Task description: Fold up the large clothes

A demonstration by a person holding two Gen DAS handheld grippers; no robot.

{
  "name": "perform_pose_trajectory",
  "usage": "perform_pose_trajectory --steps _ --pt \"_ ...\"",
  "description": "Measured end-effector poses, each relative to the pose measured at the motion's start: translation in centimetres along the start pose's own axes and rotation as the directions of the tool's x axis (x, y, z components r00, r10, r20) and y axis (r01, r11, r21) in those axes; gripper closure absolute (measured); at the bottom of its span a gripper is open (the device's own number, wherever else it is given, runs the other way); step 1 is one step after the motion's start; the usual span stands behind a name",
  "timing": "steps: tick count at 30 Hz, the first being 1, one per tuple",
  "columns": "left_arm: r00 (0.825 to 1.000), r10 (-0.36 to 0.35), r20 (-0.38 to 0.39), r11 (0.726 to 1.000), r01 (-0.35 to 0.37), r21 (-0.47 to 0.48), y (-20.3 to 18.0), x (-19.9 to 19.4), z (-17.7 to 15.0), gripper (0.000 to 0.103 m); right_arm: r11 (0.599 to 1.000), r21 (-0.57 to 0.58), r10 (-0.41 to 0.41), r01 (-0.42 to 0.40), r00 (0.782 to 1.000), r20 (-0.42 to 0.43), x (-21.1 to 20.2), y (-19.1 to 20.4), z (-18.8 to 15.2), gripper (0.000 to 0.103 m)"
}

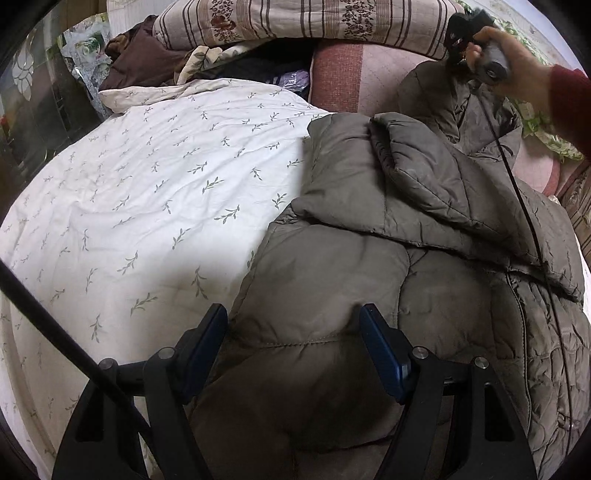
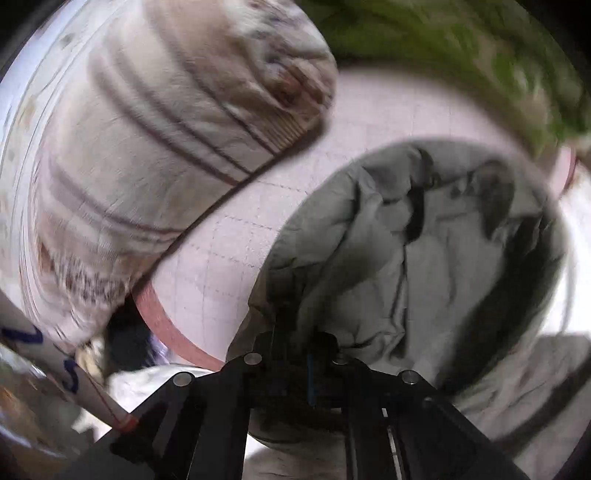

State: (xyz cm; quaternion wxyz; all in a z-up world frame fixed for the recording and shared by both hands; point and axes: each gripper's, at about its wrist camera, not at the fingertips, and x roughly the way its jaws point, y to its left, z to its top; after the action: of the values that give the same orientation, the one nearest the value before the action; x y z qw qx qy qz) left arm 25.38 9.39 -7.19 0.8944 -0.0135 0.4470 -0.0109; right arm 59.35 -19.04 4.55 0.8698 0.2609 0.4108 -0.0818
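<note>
A grey-brown padded jacket (image 1: 369, 277) lies on the bed, one quilted part folded over its middle. My left gripper (image 1: 295, 325) hovers open over the jacket's near end, its blue pads (image 1: 380, 343) apart, with fabric bulging beneath them. At the far right a hand (image 1: 517, 55) in a red sleeve holds my right gripper (image 1: 454, 55) at the jacket's far end, where the fabric rises toward it. In the blurred right wrist view, the right gripper (image 2: 310, 350) is shut, with the jacket's (image 2: 424, 240) edge caught at its fingertips.
A white leaf-print duvet (image 1: 147, 184) covers the bed's left. A striped floral quilt (image 1: 295, 18) and dark clothes (image 1: 140, 55) are piled at the back. The pink quilted mat (image 2: 277, 206) lies under the jacket's far end, green floral fabric (image 2: 461, 48) beyond. A black cable (image 1: 524, 206) crosses the jacket.
</note>
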Motion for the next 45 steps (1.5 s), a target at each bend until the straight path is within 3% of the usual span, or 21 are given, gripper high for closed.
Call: perform_pose_trajectory --steps 8,15,19,23,28,34,37,38,43,45 --pt "0.999 -0.017 0.043 1.0 0.018 -0.021 0.6 -1.6 0.8 0.03 0.98 -0.193 0.055 -0.056 0.998 -0.008 -9.6 0.3 -5.5 0.099" --pt "0.998 -0.03 0.054 0.997 0.034 -0.076 2.2 -2.6 1.1 0.03 0.956 -0.261 0.118 -0.134 0.99 -0.077 -19.7 -4.6 -16.7 0.101" --pt "0.998 -0.004 0.068 0.996 0.01 -0.085 2.6 -3.0 1.1 0.03 0.963 -0.213 0.139 -0.165 0.982 -0.13 -20.6 -7.7 -23.0 0.101" --pt "0.997 0.031 0.077 0.996 -0.025 -0.082 2.7 -3.2 1.1 0.03 0.975 -0.187 0.094 -0.124 0.983 -0.161 -17.7 -9.3 -26.5 0.102" --pt "0.995 0.042 0.088 0.996 -0.035 -0.076 2.7 -3.9 1.2 0.03 0.982 -0.182 0.02 -0.055 0.981 -0.192 -13.4 -10.4 -27.6 0.102" --pt "0.992 0.059 0.108 0.997 -0.054 -0.048 1.8 -4.5 1.0 0.03 0.975 -0.219 0.0 -0.036 0.987 -0.161 -15.0 -10.4 -27.5 0.098" --pt "0.992 0.071 0.109 0.997 -0.067 -0.035 1.5 -4.3 0.9 0.03 0.954 -0.298 0.005 -0.042 0.992 -0.124 -18.5 -10.4 -28.1 0.078" --pt "0.992 0.068 0.106 0.997 -0.065 -0.034 1.4 -4.2 0.9 0.03 0.948 -0.316 0.003 -0.036 0.994 -0.105 -19.6 -10.6 -28.2 0.066" --pt "0.991 0.067 0.114 0.998 -0.064 -0.028 1.1 -4.3 0.9 0.03 0.933 -0.359 -0.02 0.03 0.999 0.032 -24.2 -10.8 -26.7 0.062" --pt "0.991 0.066 0.113 0.998 -0.064 -0.023 1.0 -4.2 0.8 0.03 0.926 -0.369 -0.052 0.076 0.996 0.074 -23.8 -9.9 -25.0 0.054"
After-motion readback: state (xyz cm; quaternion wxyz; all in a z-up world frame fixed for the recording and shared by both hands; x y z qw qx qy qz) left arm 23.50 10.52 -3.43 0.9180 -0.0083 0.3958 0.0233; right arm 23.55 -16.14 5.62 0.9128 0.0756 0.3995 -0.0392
